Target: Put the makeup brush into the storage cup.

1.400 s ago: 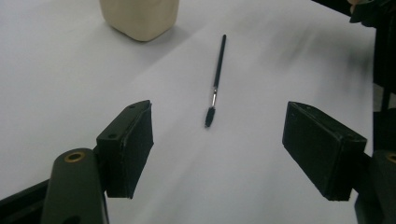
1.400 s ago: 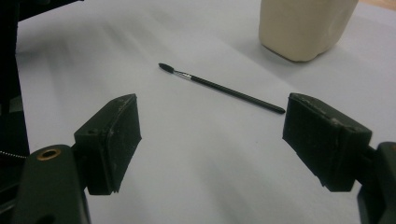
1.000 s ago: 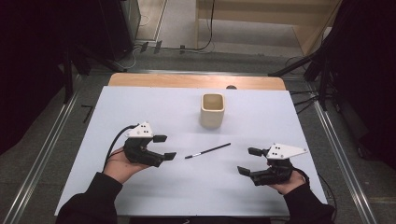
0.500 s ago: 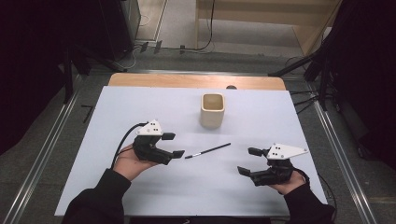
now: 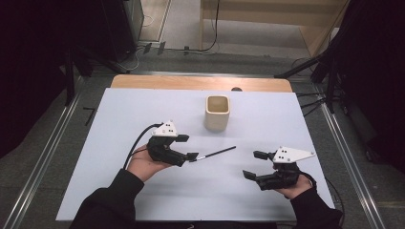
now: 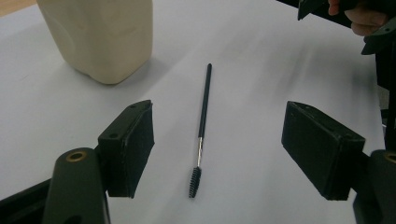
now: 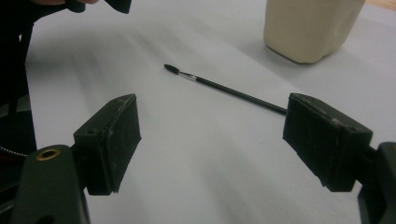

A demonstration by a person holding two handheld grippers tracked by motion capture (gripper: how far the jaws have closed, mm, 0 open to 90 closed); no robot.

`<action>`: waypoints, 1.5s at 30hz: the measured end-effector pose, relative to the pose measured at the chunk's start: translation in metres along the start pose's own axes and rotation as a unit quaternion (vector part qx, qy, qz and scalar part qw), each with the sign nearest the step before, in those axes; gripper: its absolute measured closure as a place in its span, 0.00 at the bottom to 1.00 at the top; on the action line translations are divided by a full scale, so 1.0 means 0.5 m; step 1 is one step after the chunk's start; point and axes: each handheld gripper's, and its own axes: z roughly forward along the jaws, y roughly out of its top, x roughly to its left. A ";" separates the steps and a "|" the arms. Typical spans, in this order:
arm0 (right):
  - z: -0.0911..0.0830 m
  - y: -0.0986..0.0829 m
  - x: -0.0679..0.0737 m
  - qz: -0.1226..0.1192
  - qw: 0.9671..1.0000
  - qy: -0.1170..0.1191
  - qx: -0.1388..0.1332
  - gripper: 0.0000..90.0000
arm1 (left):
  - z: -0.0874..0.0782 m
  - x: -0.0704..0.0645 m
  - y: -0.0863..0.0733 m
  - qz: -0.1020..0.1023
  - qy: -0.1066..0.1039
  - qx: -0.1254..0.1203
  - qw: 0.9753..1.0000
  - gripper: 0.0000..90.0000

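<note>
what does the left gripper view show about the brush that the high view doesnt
Left gripper view alone: the brush has a spiral bristle tip lying between the open jaws of the left gripper, with a silver ferrule above it. High view alone: the cup is open-topped, both hands hold their grippers, and the right gripper hangs open, apart from the brush. Both: the brush lies flat on the white table, near the cup.

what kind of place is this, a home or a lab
Most likely a lab or recording workspace: a bare white table framed by metal rails, cables on the floor, and dark curtains at both sides.
</note>
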 end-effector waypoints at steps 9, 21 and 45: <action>0.001 0.001 0.000 -0.002 1.000 0.002 -0.001 0.23 | 0.018 -0.003 0.012 0.005 -0.006 -0.003 1.000 0.30; 0.002 0.001 0.000 -0.001 1.000 0.003 0.000 0.23 | 0.041 -0.007 0.027 0.009 -0.011 -0.003 1.000 0.30; 0.005 -0.003 -0.004 0.002 1.000 0.001 0.009 0.23 | 0.093 -0.009 0.105 0.024 -0.009 0.113 0.993 0.30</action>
